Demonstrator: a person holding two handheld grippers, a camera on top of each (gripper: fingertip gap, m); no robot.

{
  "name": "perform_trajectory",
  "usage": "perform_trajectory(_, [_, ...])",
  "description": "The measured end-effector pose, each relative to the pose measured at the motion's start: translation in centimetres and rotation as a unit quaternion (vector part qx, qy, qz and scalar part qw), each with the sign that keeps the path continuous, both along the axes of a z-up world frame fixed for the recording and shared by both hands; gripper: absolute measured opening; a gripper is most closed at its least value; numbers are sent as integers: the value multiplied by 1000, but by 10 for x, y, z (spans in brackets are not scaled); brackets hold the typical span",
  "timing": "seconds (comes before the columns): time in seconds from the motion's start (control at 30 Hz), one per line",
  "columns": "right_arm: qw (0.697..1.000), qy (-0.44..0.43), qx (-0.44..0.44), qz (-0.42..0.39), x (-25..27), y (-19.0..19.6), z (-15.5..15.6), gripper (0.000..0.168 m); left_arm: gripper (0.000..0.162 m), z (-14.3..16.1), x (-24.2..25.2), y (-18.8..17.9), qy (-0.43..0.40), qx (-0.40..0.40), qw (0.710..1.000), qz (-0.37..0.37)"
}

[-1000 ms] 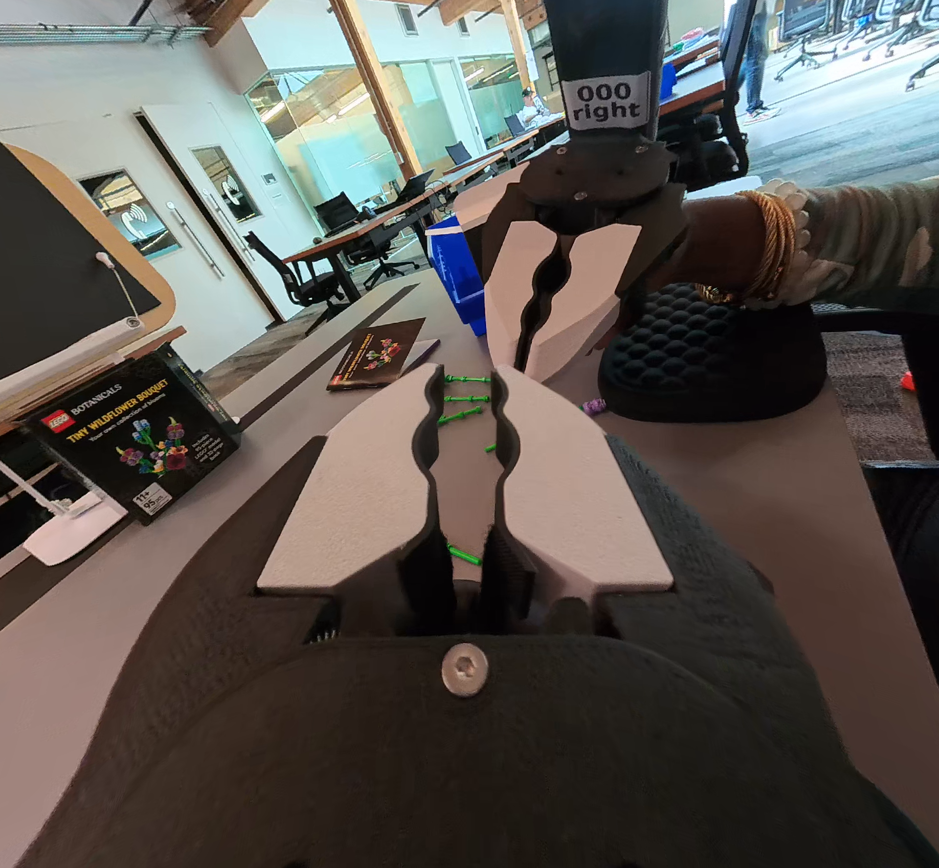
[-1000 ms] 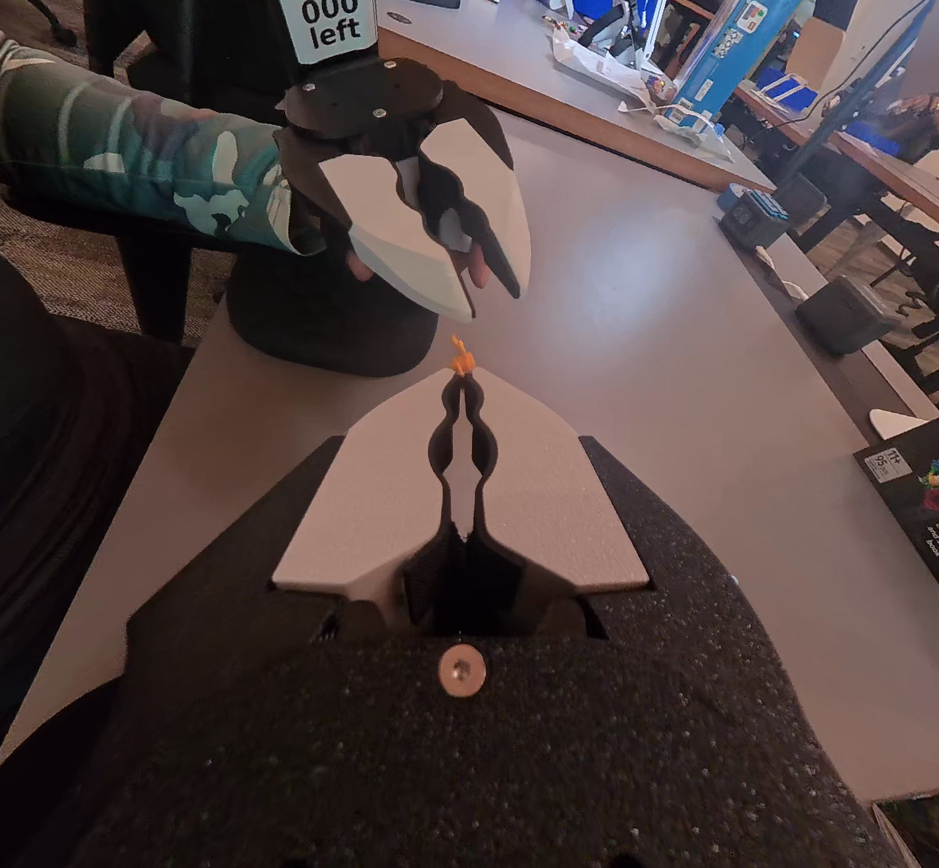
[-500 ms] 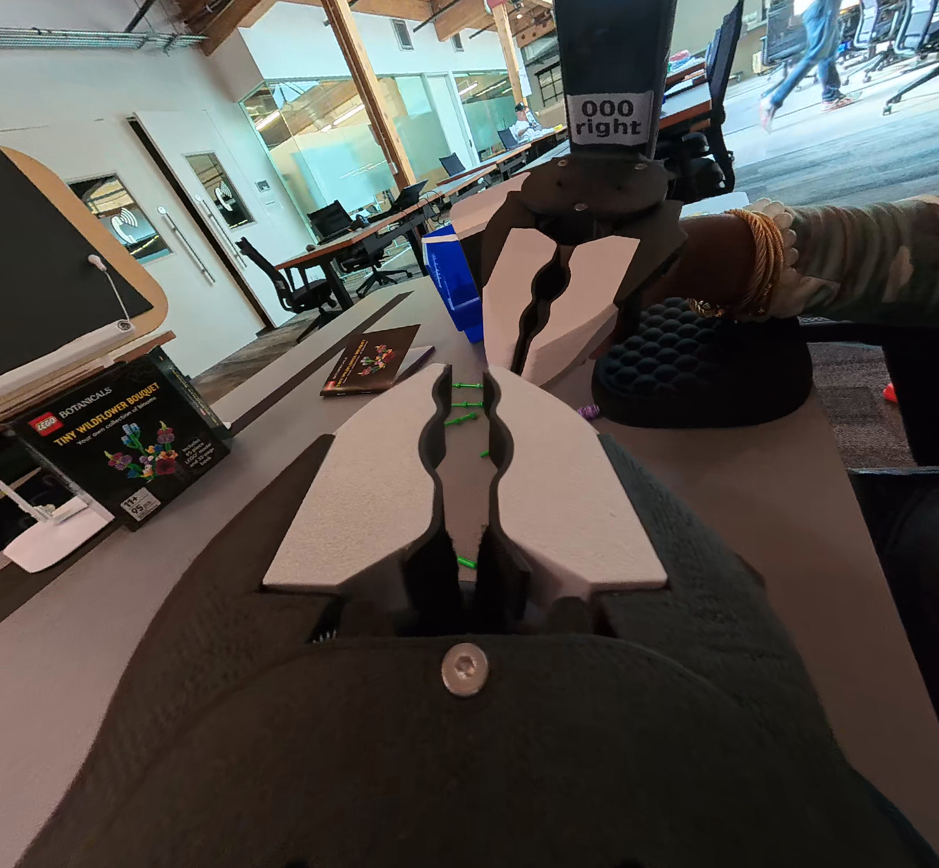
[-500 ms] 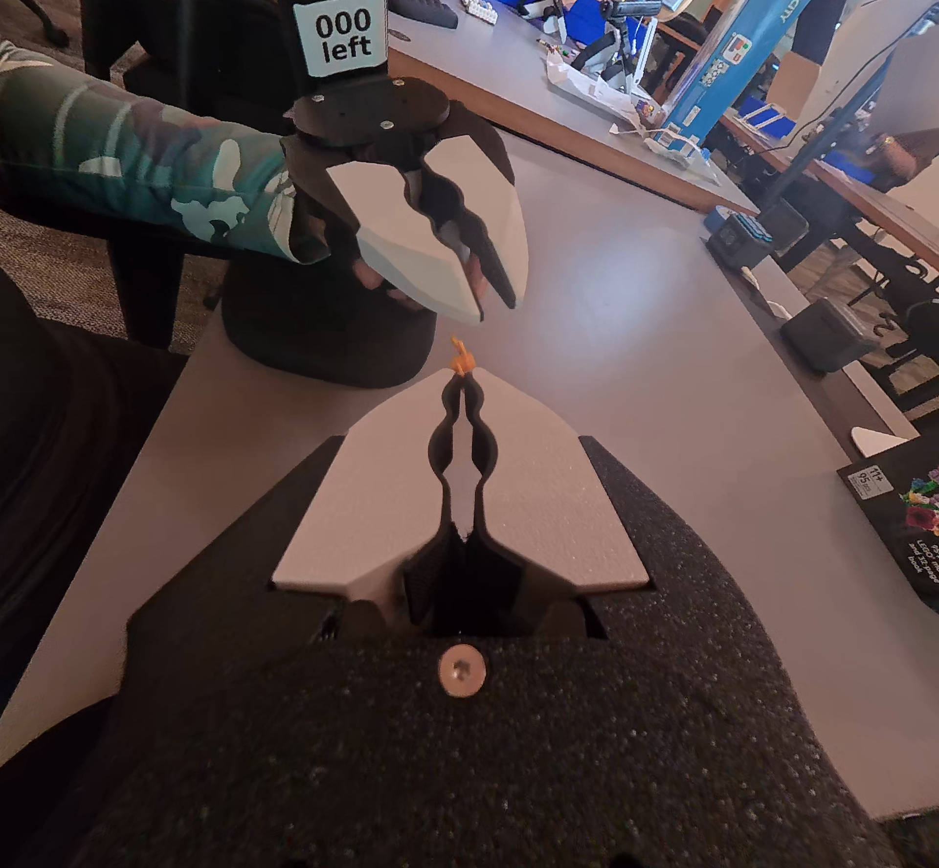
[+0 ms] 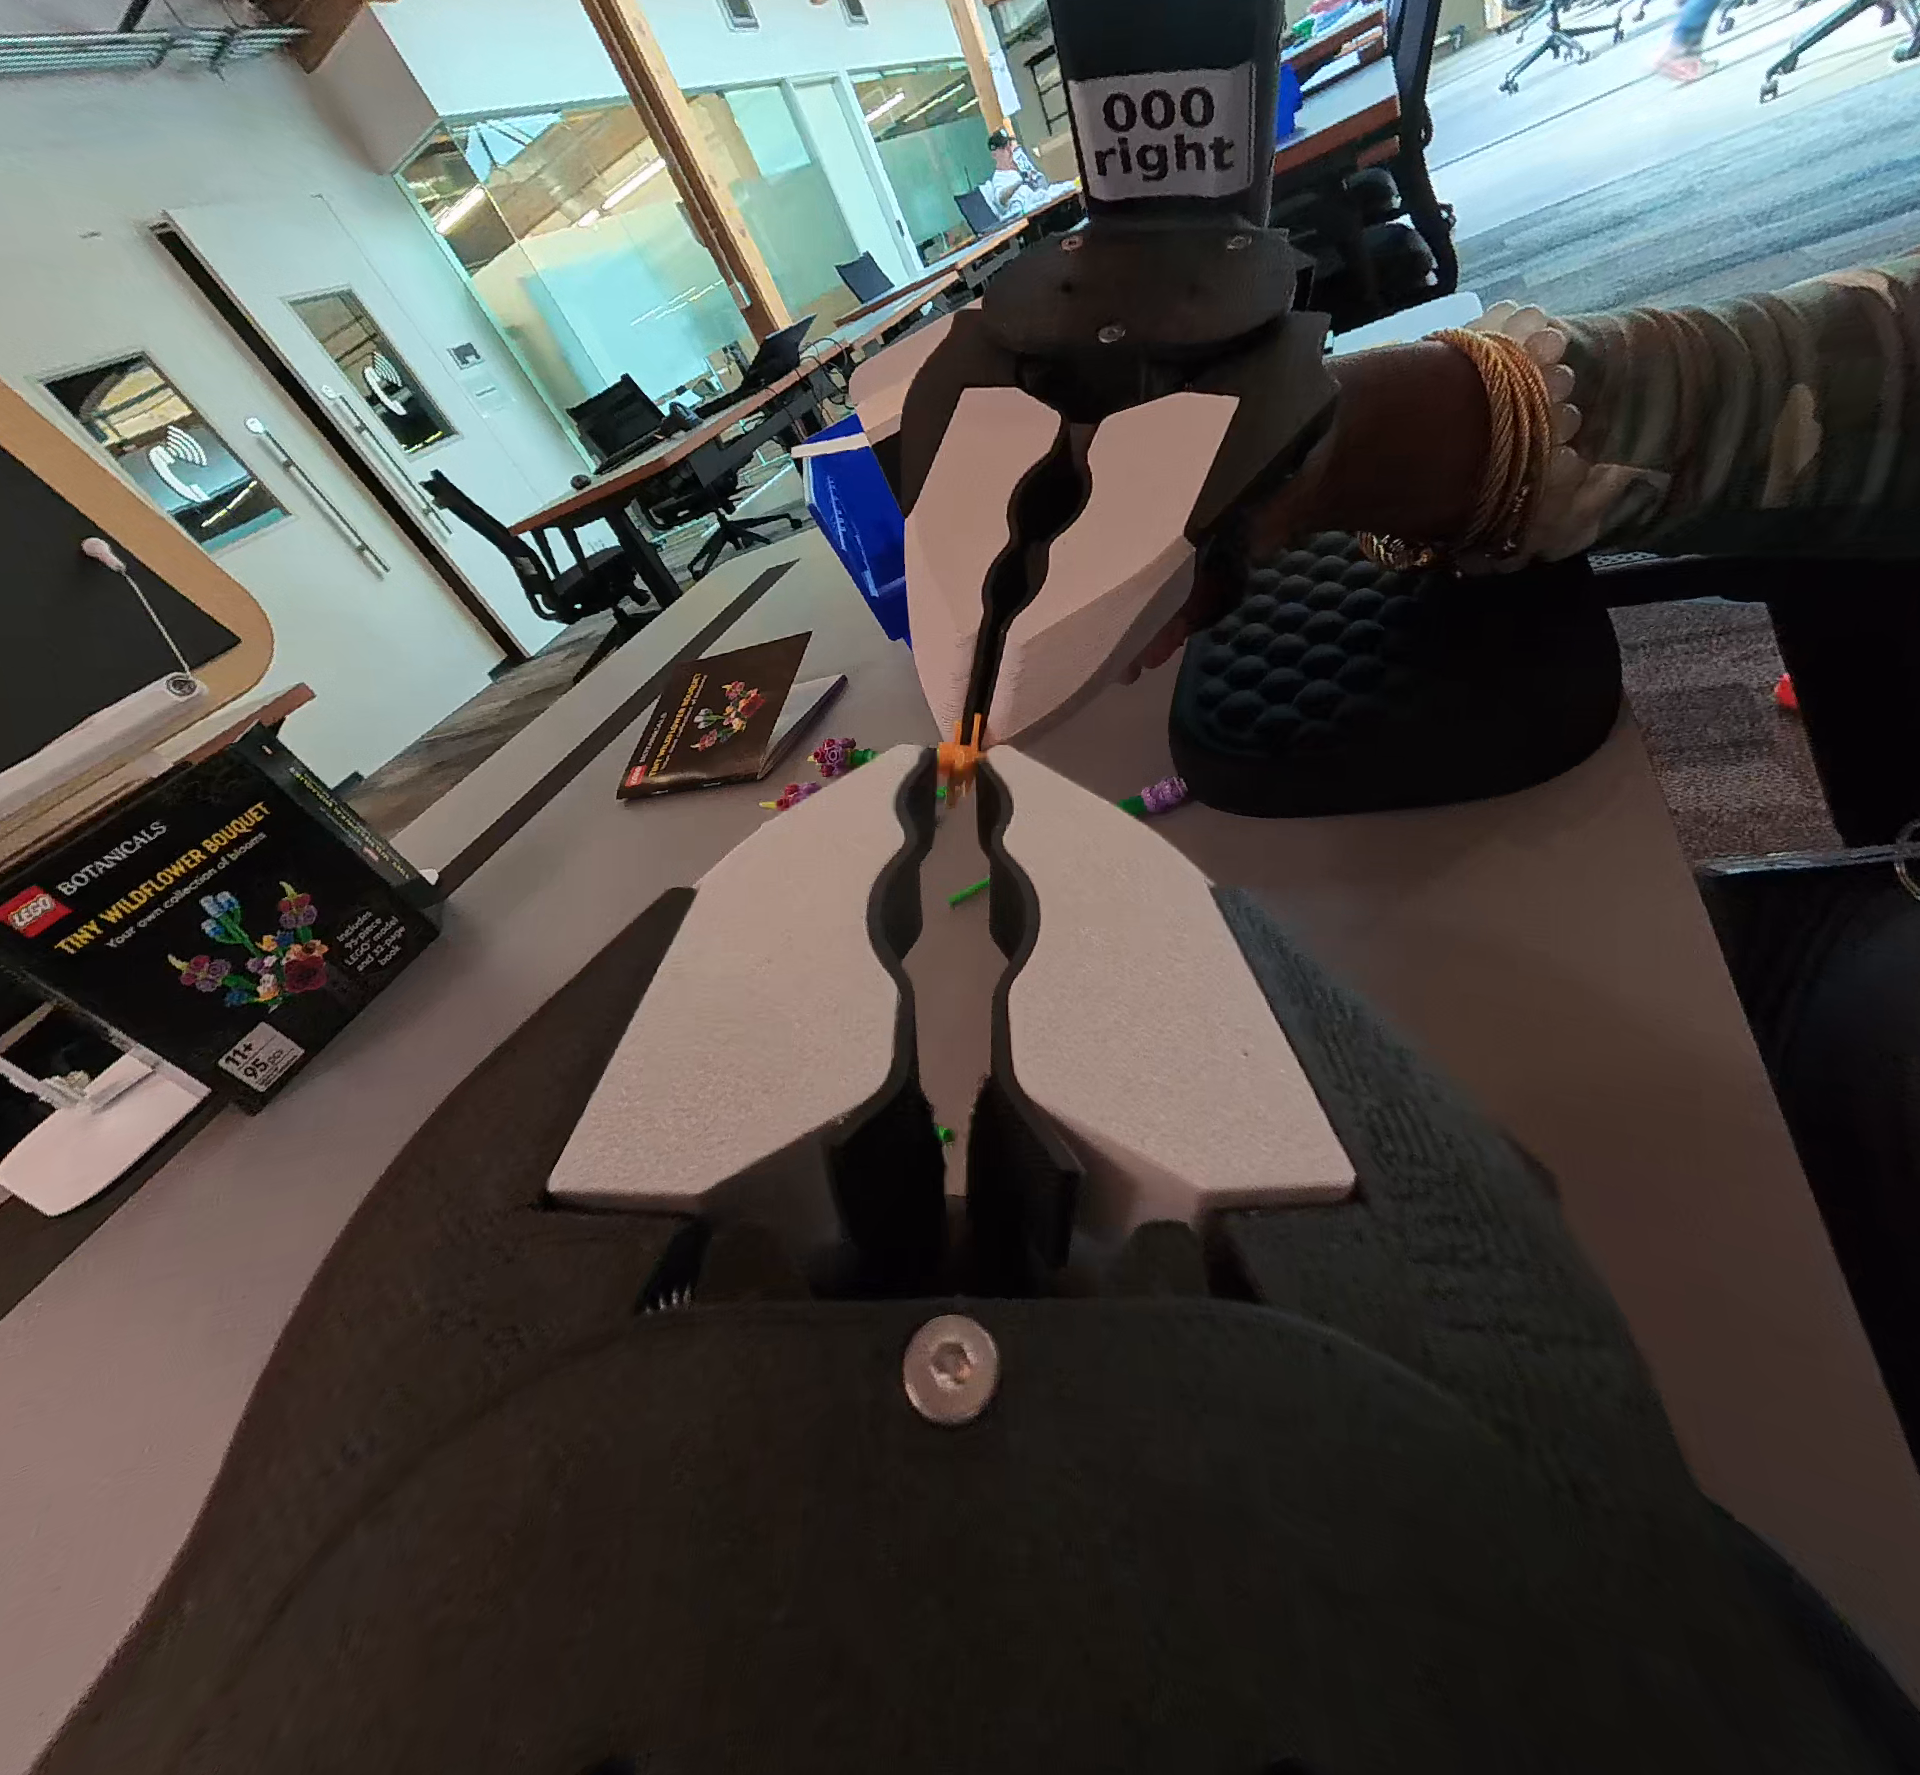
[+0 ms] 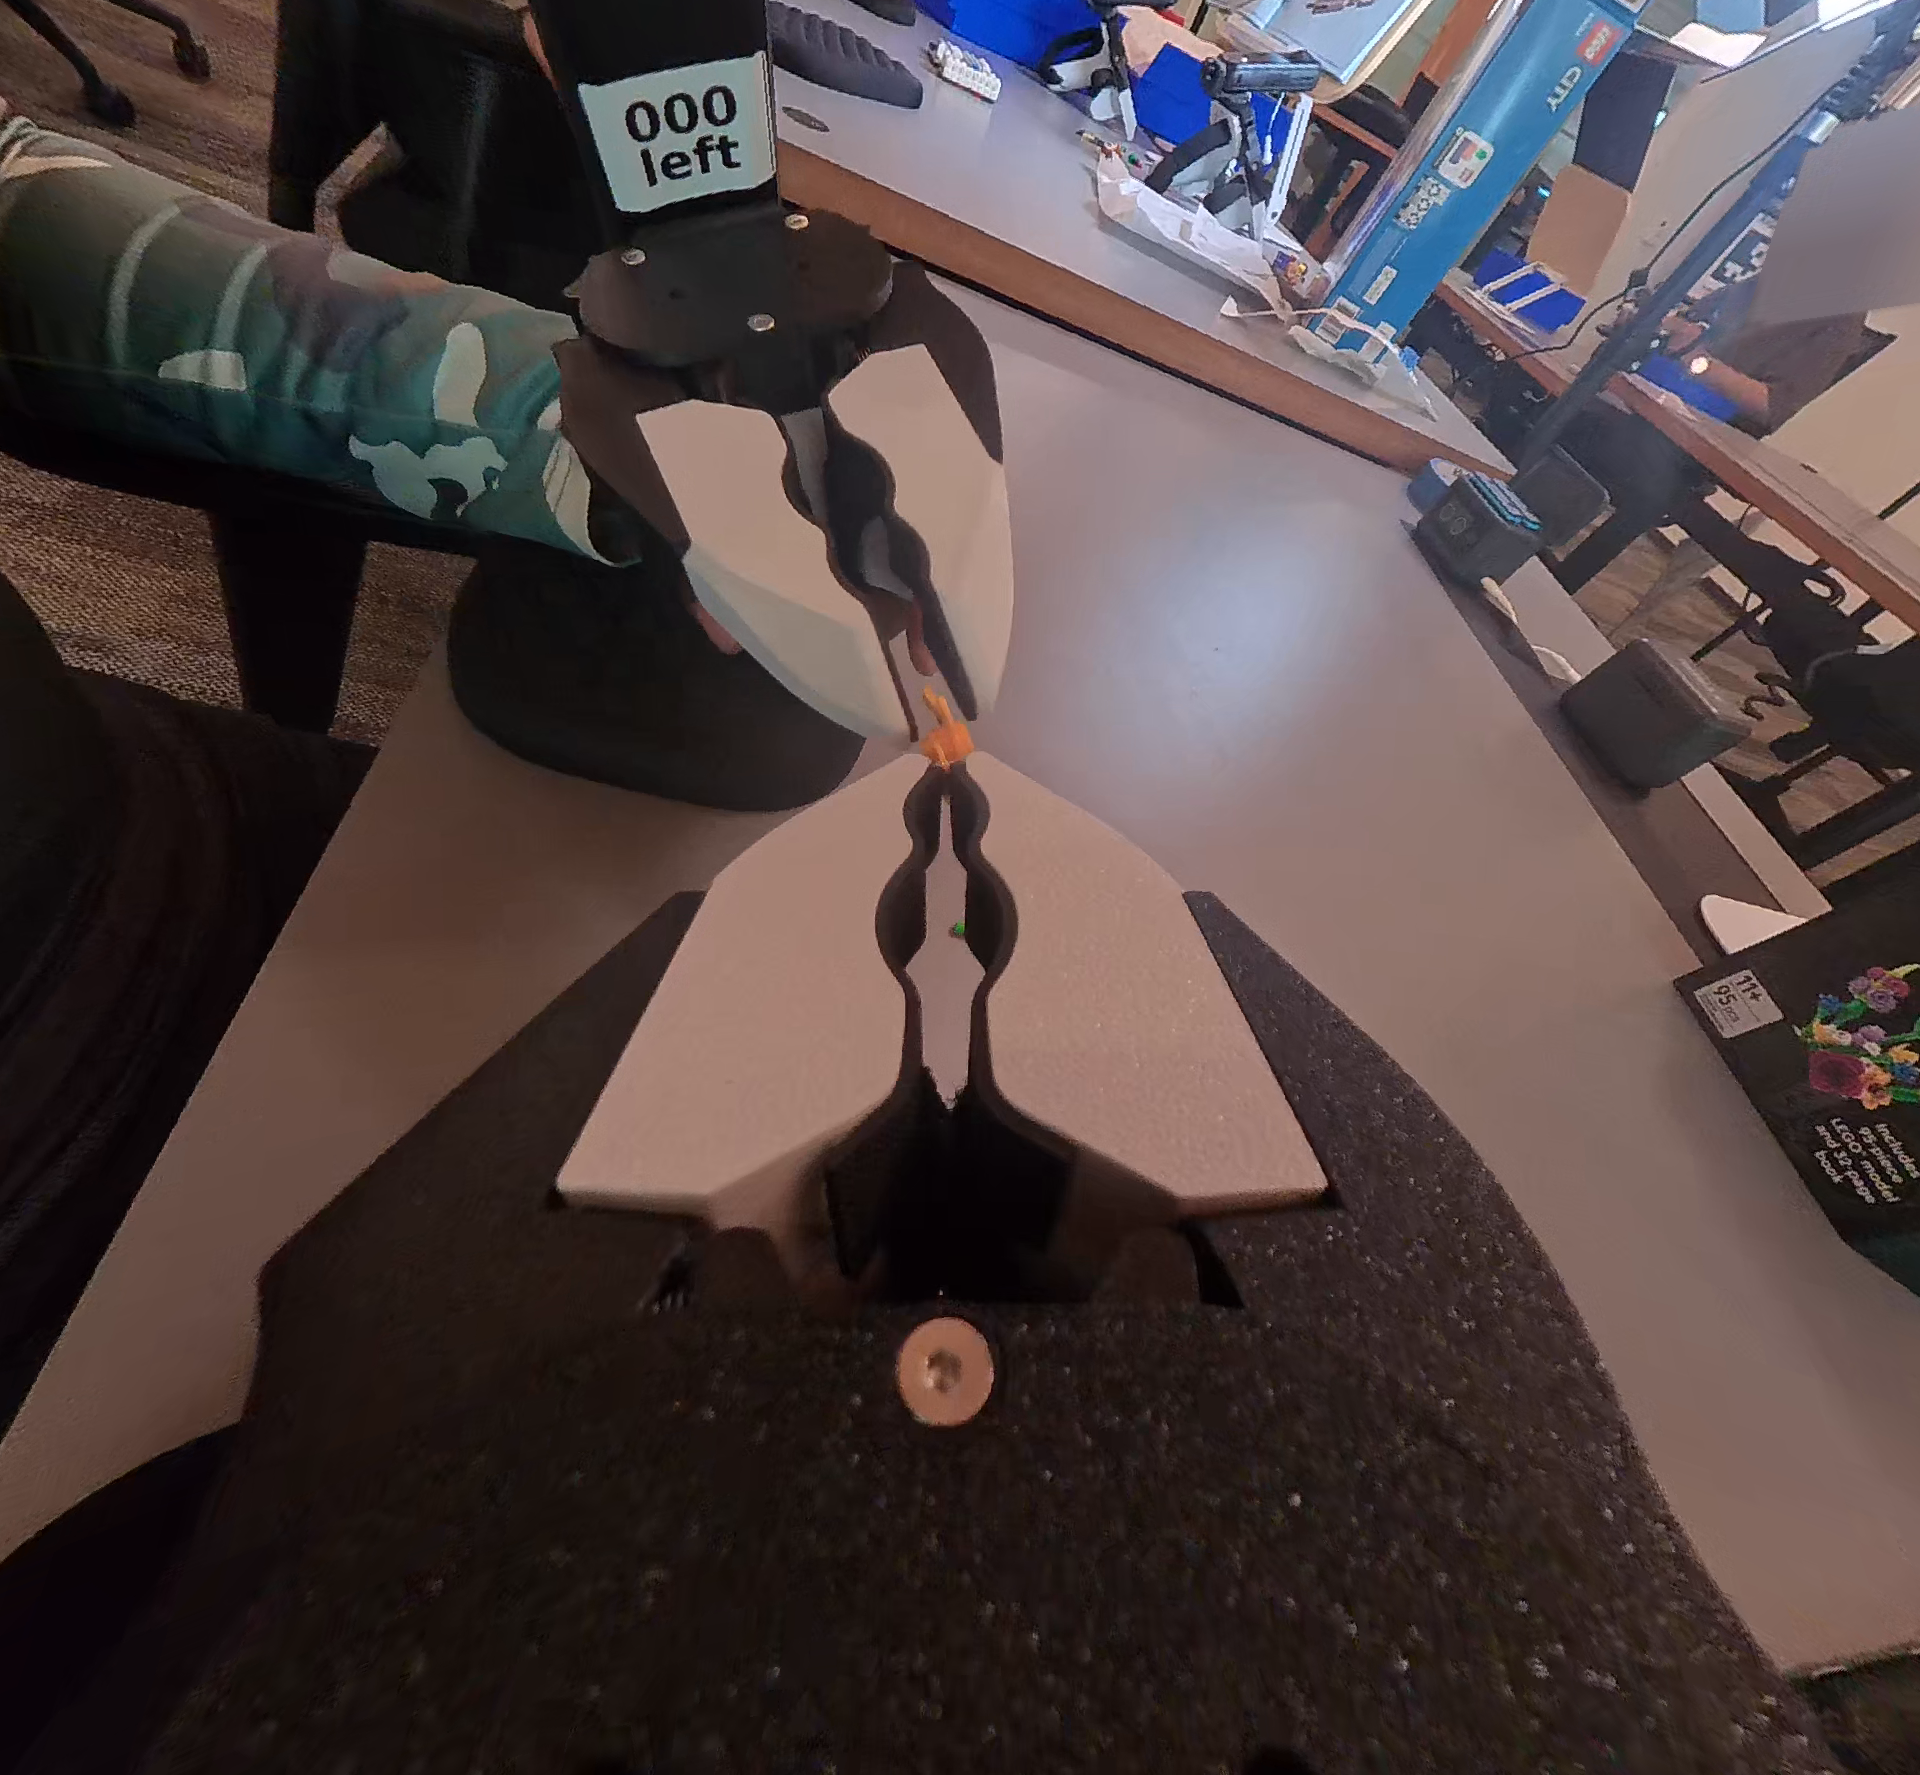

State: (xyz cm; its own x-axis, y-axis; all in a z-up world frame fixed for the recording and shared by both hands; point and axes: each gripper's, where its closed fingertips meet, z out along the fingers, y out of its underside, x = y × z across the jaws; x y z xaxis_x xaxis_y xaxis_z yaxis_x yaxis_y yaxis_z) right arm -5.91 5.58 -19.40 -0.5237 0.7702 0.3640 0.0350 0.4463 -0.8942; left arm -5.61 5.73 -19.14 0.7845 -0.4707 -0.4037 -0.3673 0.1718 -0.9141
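Grey table (image 5: pixel 1351 946) w/ black box (image 5: pixel 208 925), booklet (image 5: pixel 717 717), purple & green bits (image 5: pixel 831 757), black cushion (image 5: pixel 1392 676).

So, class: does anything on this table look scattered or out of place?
Yes. Small green sticks and purple flower pieces lie loose on the grey table, beside the booklet rather than gathered together.

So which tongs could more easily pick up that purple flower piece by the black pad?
Left, probably: the left tongs stand open, while the right tongs are shut on the small orange piece.
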Motion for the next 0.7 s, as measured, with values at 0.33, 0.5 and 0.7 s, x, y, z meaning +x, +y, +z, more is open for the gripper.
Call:
perform_trajectory(0.33, [1000,8,5,5,1,-2,2,1,5,1,1,-2,-13,-5,1000,-16])
perform_trajectory(0.5, [999,24,33,3,1,-4,4,2,3,3,0,-4,-45,-24,998,-32])
perform_trajectory(0.7, [986,76,143,-27,-1,-4,8,2,3,6,-4,-4,-91,-49,994,-37])
